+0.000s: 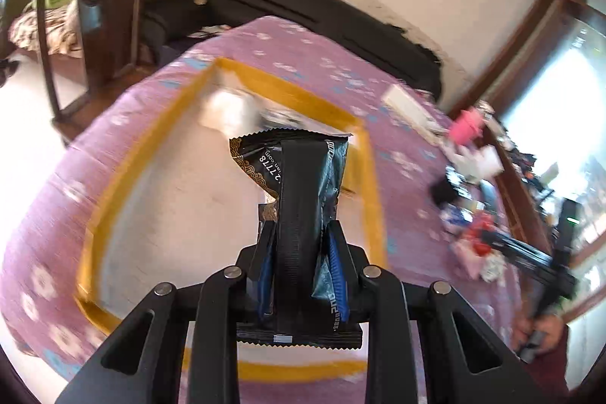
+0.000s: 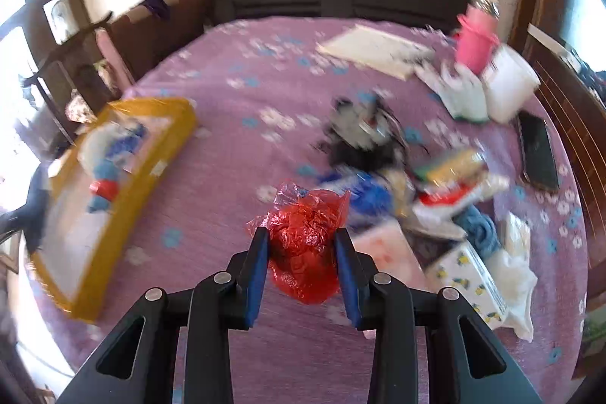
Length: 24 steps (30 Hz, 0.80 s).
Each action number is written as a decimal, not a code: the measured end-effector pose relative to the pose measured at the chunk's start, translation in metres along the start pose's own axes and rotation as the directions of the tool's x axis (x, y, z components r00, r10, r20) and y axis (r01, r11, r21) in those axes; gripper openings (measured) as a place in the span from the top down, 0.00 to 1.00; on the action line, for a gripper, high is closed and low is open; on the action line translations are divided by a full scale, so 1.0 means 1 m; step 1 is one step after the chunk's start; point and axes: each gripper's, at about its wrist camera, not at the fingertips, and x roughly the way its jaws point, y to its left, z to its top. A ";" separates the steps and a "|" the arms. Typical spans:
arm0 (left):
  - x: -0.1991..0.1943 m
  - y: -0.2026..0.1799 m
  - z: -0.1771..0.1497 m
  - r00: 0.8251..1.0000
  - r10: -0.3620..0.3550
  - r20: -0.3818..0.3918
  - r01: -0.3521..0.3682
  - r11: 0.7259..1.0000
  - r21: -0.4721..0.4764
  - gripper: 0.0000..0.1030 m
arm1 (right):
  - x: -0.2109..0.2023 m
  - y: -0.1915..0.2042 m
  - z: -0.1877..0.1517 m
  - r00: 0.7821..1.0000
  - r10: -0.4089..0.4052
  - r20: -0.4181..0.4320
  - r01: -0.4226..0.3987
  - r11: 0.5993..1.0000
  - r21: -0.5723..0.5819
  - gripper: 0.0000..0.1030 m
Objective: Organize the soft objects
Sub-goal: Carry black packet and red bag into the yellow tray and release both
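The left gripper [image 1: 301, 245] pinches a black snack packet [image 1: 299, 199] above the yellow-rimmed box [image 1: 373, 184], while the right gripper [image 2: 302, 245] squeezes a crumpled red plastic bag [image 2: 303, 233] that could slip free toward the clutter at three o'clock.

My left gripper [image 1: 301, 233] has its jaws clamped on a black snack packet [image 1: 299, 199], which stands up between the blue pads [image 1: 338, 275], its serrated ends showing above and below. Under it lies a yellow-rimmed tray [image 1: 373, 192] on the purple flowered bed [image 1: 295, 48]. At the right edge a hand [image 1: 539, 332] grips the other black gripper [image 1: 530, 254], near blurred clutter.
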 end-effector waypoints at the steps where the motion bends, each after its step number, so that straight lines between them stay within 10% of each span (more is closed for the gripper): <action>1: 0.004 0.007 0.006 1.000 0.015 -0.007 -0.015 1.000 -0.006 0.75 | -0.003 0.010 0.004 1.000 0.019 0.007 -0.019 1.000 -0.012 0.64; 14: 0.073 0.047 0.060 0.984 0.141 -0.110 -0.144 0.989 -0.016 0.70 | 0.035 0.126 0.029 0.972 0.223 -0.080 -0.230 0.967 -0.107 0.64; 24: 0.039 0.056 0.060 0.998 0.059 -0.022 -0.060 0.996 -0.067 0.36 | 0.092 0.217 0.029 0.867 0.434 -0.246 -0.471 0.874 -0.119 0.63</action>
